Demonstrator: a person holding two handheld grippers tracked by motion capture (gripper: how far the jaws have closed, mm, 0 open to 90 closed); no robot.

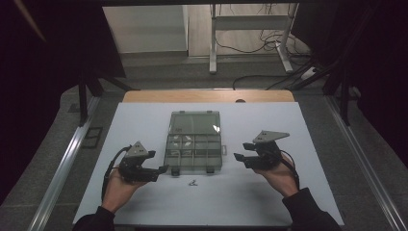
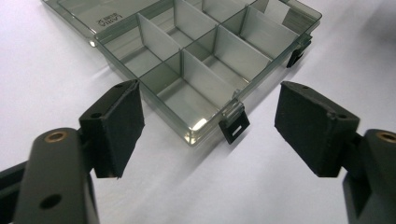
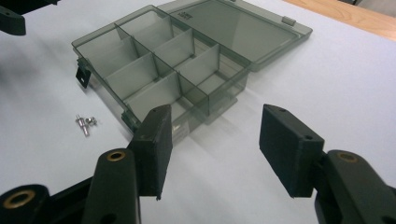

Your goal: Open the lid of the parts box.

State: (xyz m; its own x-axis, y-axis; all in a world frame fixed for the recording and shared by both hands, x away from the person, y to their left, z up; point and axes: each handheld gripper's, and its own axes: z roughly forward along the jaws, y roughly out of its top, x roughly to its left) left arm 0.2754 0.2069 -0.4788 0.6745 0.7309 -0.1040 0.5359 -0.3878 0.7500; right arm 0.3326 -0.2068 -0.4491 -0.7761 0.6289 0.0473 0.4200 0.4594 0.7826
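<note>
a smoky clear compartment box (image 1: 193, 152) lies open on the white table, lid flat behind, small screws (image 1: 192, 182) just in front.

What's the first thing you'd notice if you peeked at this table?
The see-through smoky organizer box in the middle of the white table, lid flipped open, its little compartments looking bare. A hand holds a black tool on each side, the left tool and right tool, both open and apart from the box. Tiny metal screws lie just in front of it.
</note>
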